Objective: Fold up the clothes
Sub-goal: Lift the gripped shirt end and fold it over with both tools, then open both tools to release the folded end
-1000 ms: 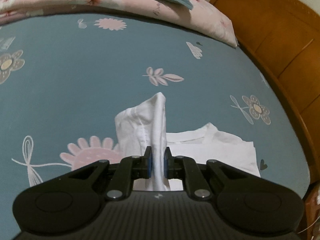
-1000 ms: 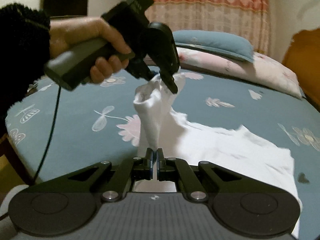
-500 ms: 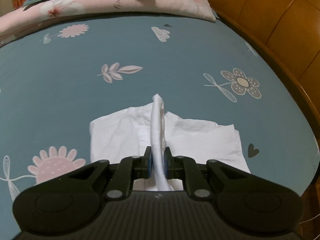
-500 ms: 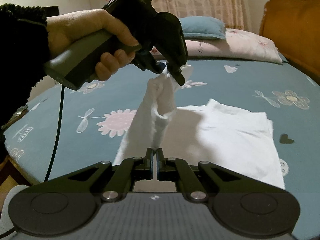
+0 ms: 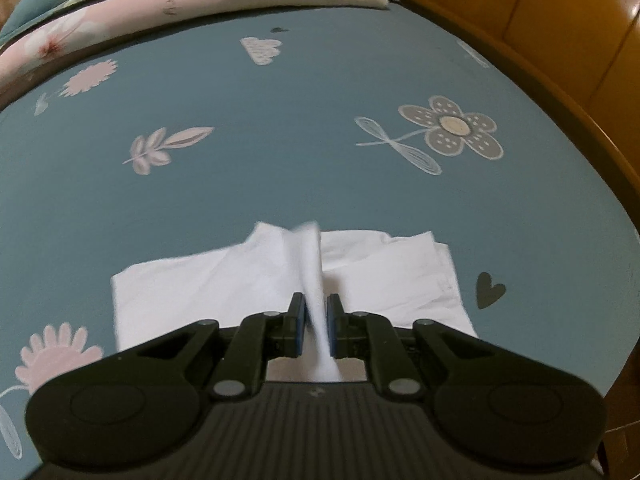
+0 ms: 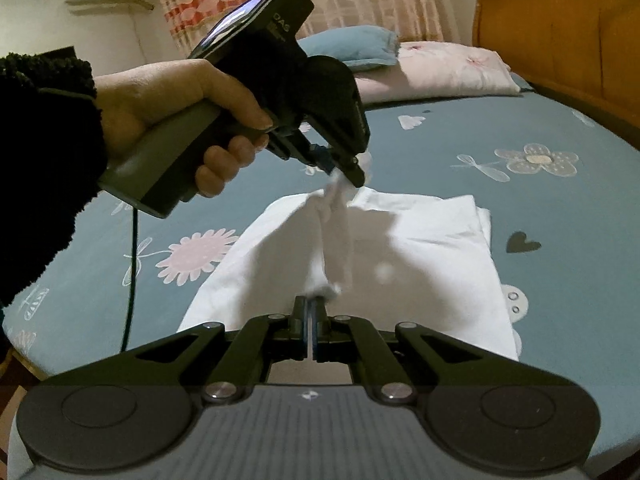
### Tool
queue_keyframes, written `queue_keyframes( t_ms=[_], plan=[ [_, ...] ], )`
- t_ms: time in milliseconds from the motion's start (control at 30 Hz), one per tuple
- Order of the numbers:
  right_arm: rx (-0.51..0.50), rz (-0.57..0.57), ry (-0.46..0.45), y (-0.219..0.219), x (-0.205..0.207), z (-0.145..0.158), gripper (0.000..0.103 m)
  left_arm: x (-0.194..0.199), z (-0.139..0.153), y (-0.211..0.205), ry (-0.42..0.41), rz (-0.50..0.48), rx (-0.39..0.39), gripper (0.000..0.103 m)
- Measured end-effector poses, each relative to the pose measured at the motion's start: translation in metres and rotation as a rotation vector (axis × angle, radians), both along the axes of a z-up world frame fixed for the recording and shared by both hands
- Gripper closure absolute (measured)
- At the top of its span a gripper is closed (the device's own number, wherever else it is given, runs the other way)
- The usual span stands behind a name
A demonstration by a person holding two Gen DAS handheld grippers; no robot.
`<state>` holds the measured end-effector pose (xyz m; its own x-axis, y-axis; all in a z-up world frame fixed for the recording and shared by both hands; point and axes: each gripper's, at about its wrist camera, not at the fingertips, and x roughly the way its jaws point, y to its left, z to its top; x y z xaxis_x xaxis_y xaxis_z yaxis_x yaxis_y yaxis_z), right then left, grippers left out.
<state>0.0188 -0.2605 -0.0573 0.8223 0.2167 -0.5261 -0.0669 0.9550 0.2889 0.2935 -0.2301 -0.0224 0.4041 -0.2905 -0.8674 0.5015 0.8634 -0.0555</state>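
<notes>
A white garment [image 6: 420,248] is spread partly folded on the blue floral bedsheet [image 5: 280,128]. One raised edge is pinched by both grippers: the left gripper [image 6: 340,168] farther, the right gripper [image 6: 313,312] nearer, so the held strip runs near-to-far above the cloth.

Dim warm indoor light; soft shadows on white garment [image 6: 404,248]; raised fold motion-blurred; fisheye bends edges, dark corner vignette.
</notes>
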Motion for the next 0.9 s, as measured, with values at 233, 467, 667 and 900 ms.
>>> queue_keyframes(
  t_ms=[233,467,667,900],
  plan=[
    [0.033,-0.033,0.028,-0.024,-0.001,-0.012,0.101,-0.006,-0.009,-0.021,0.003,-0.049,0.016,0.095],
    [0.163,-0.038,0.095,-0.047,0.004,-0.031,0.088,-0.008,-0.016,0.003,0.021,-0.047,0.023,0.087],
    [0.320,-0.002,0.147,-0.059,0.013,-0.047,0.076,-0.048,-0.012,0.037,0.001,-0.140,0.003,0.065],
    [0.438,-0.020,0.195,-0.083,0.024,-0.051,0.061,-0.111,-0.005,0.075,-0.043,-0.290,-0.010,0.044]
  ],
)
